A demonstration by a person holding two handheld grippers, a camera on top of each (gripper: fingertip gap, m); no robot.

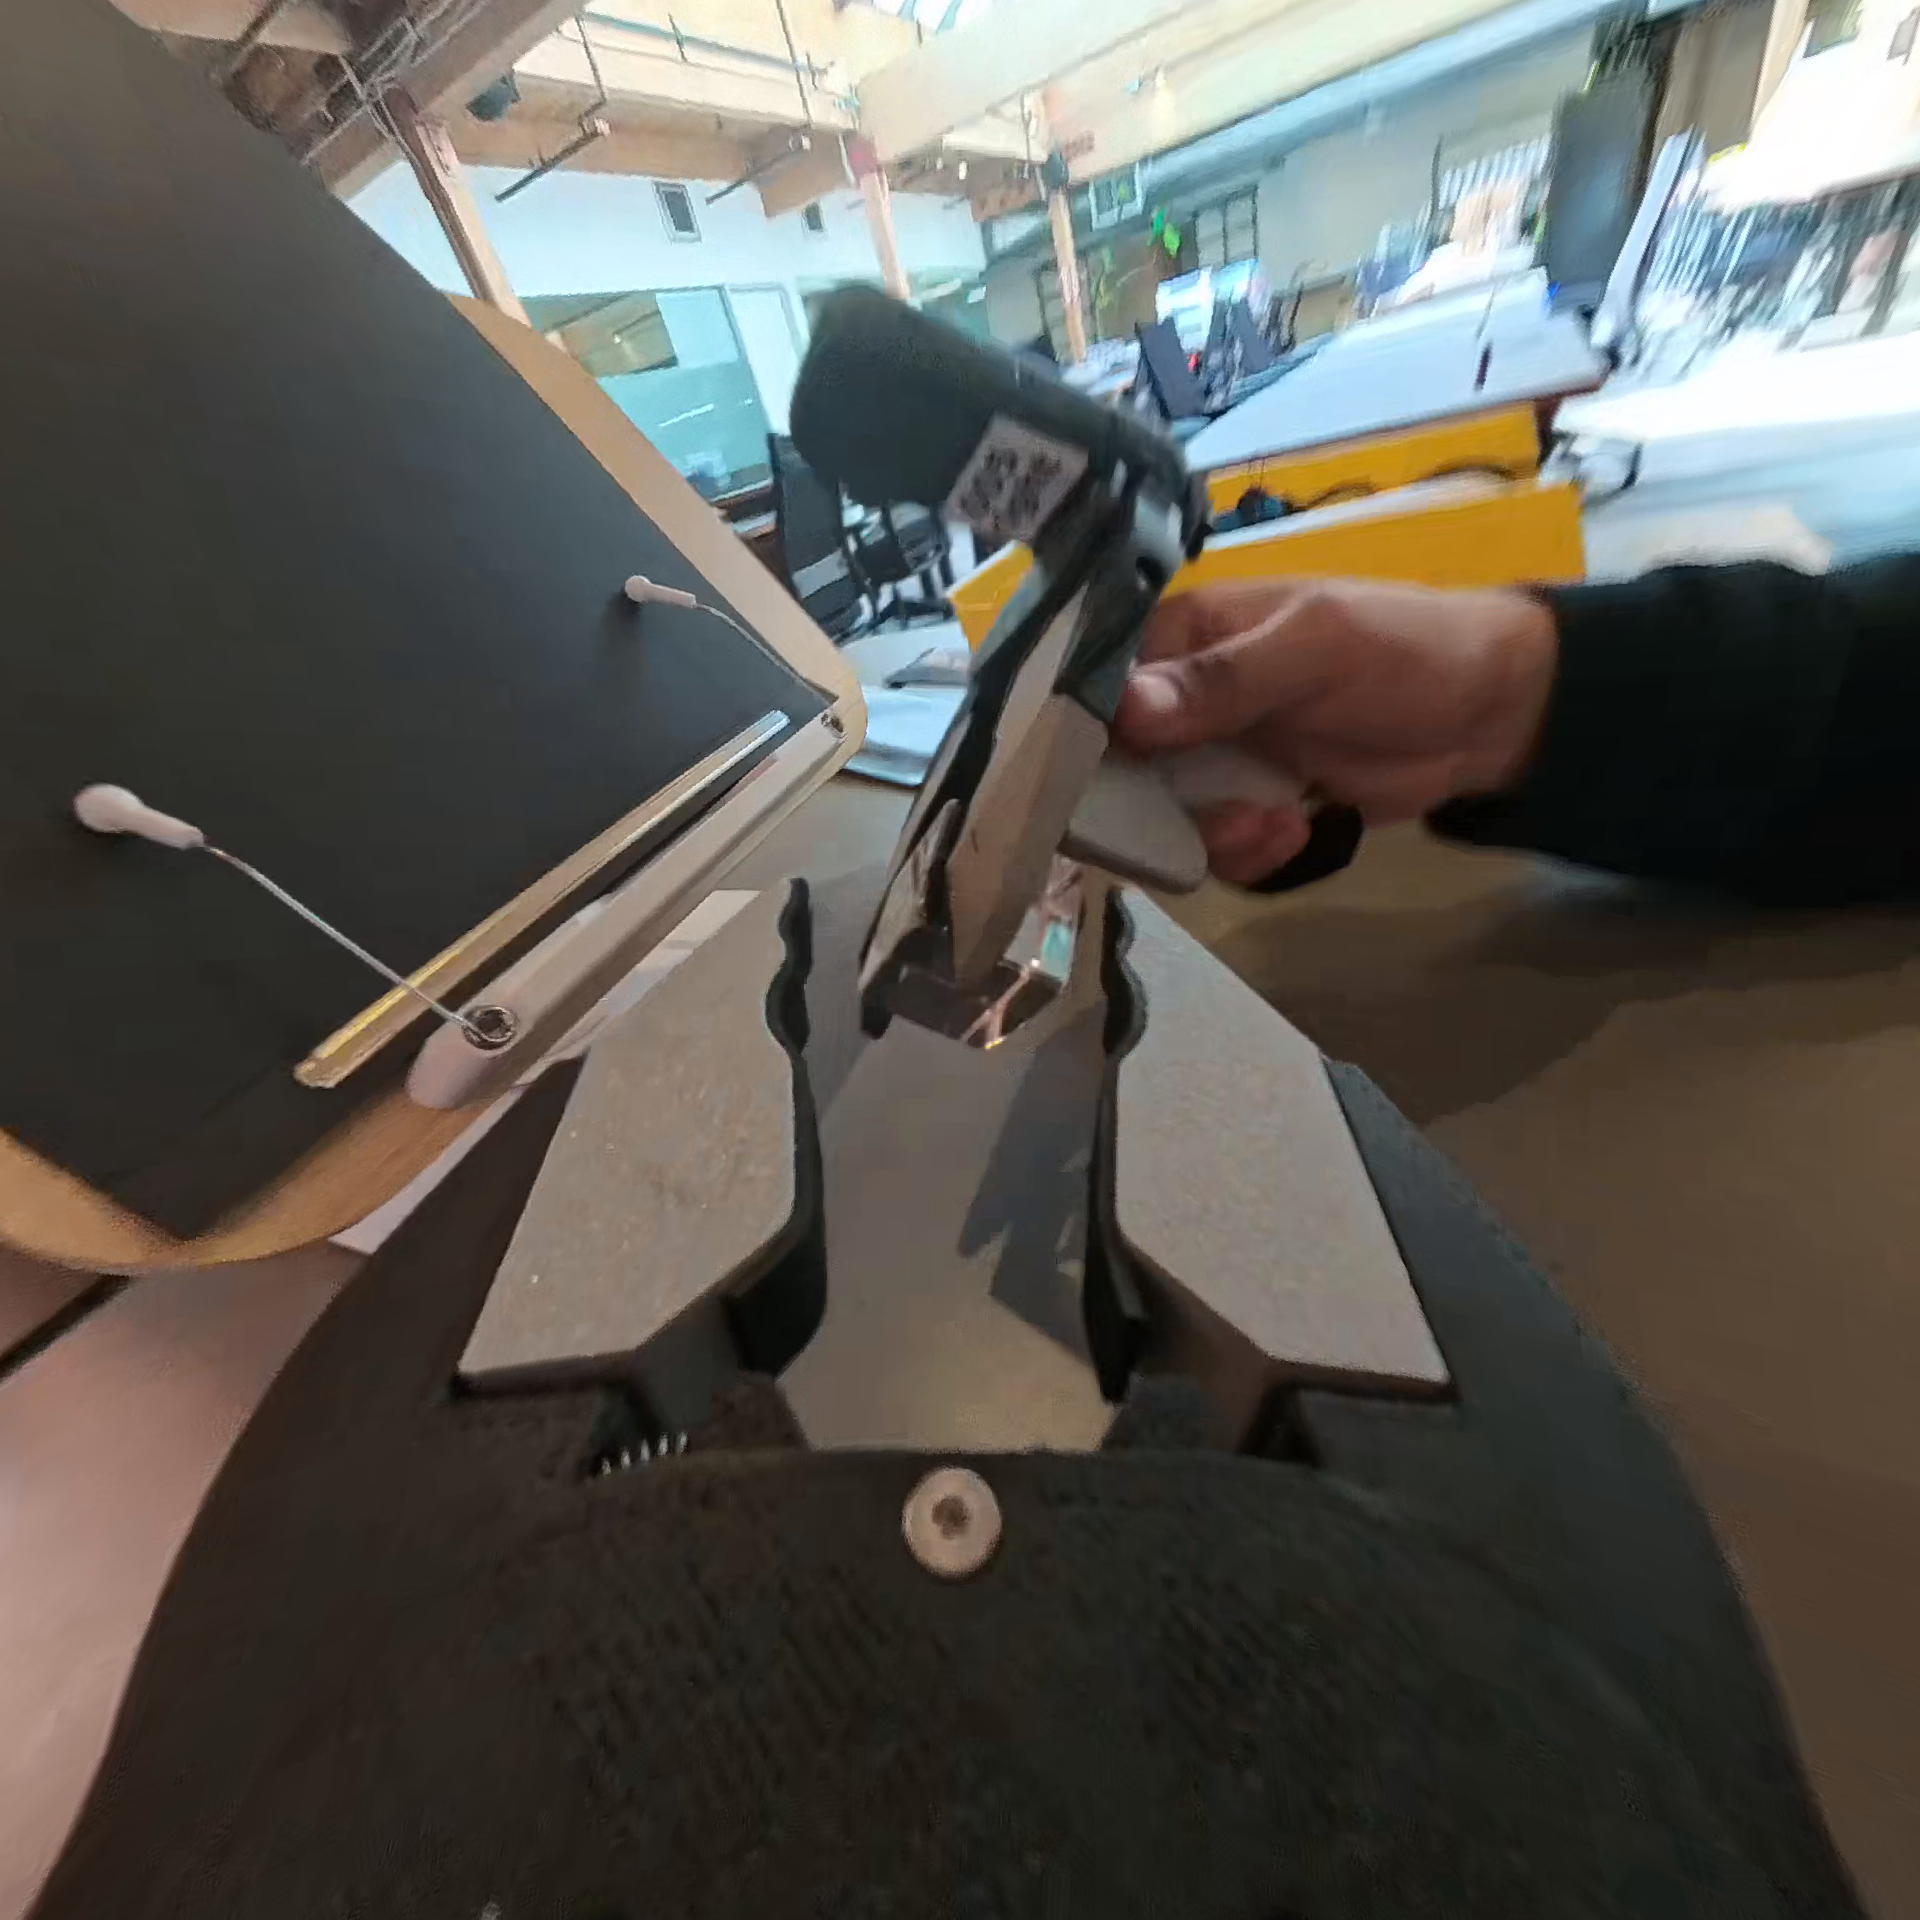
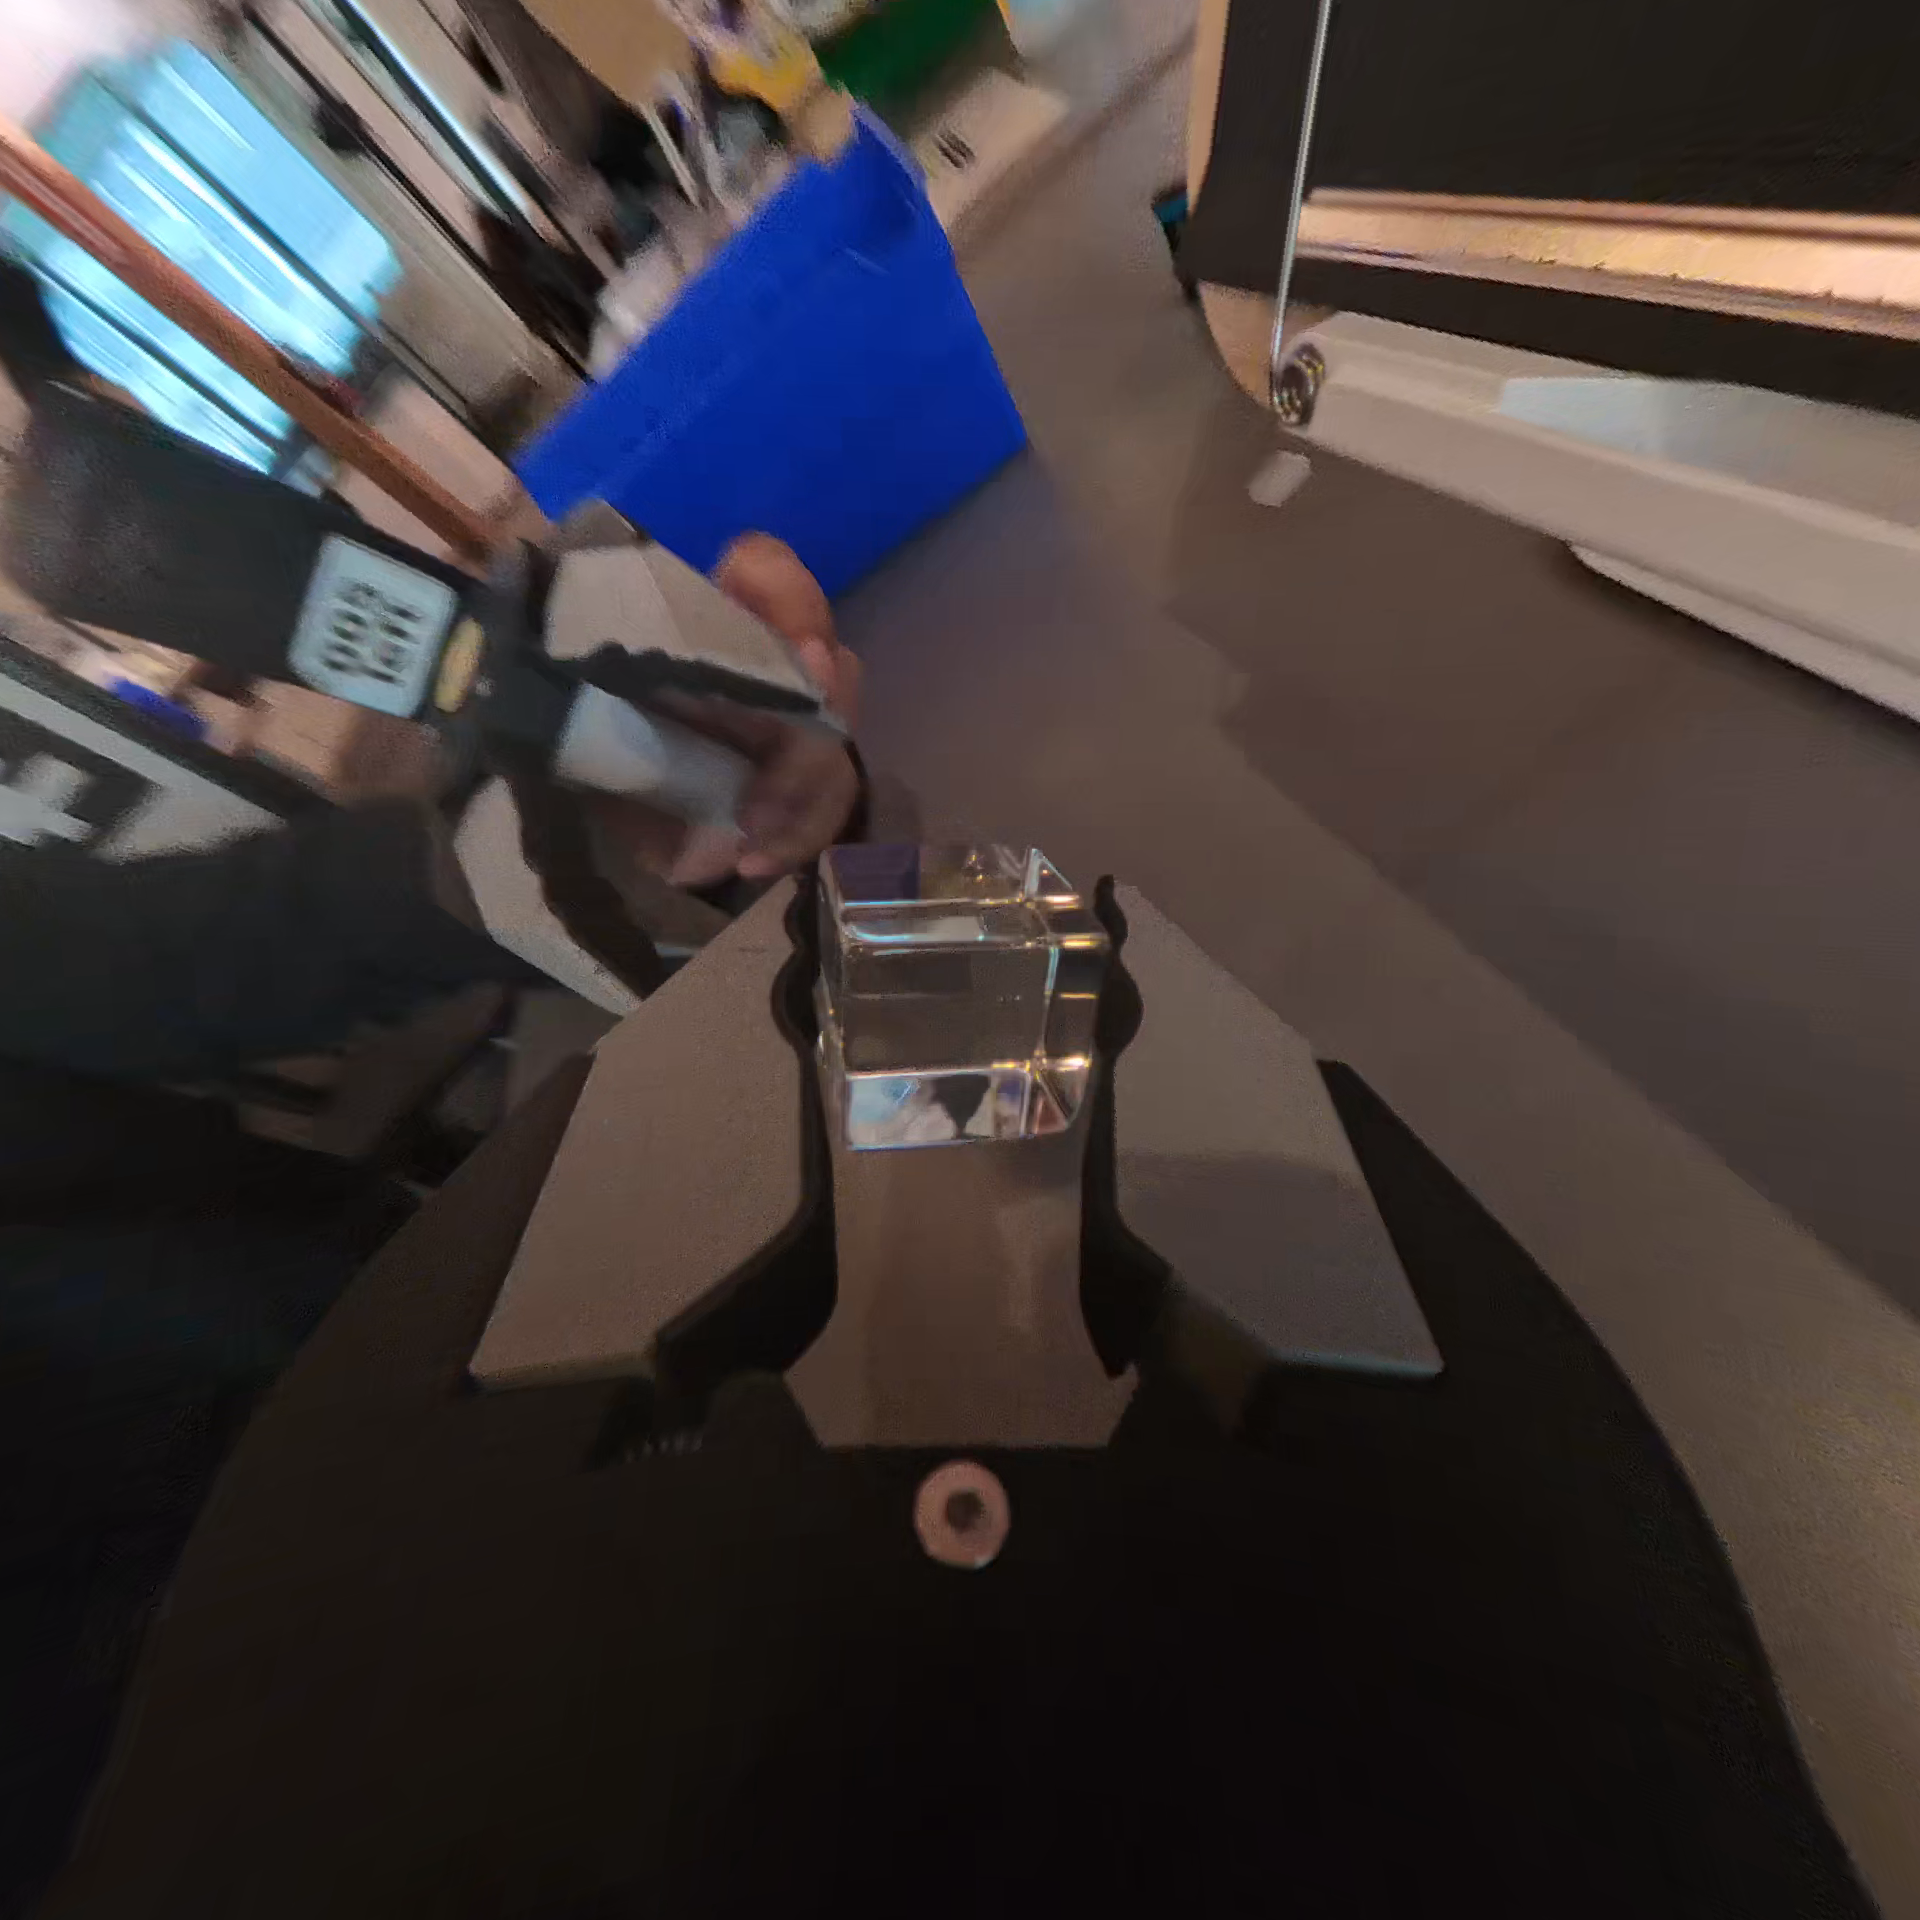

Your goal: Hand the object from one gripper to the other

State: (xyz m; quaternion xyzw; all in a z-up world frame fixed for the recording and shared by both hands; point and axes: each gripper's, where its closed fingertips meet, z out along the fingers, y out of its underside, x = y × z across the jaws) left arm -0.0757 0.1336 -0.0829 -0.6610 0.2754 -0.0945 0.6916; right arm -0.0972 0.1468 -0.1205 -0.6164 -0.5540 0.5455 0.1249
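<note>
Over grey table [image 2: 1455, 831], right gripper [image 2: 956, 997] tilted down, clamping clear block [image 2: 956, 1008].

Both cams sit right behind their own gripper, looking out along the fingers. Left gripper [image 1: 951, 977] view faces the other gripper close up, clear block [image 1: 961, 1003] just past its tips. Right gripper [image 2: 956, 987] view tilts over the tabletop [image 2: 1455, 831]. Both share the black board [image 1: 312, 623] beside the block.

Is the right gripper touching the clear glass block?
Touching. The right wrist view shows the right gripper with both fingers pressed against the clear glass block.
</note>
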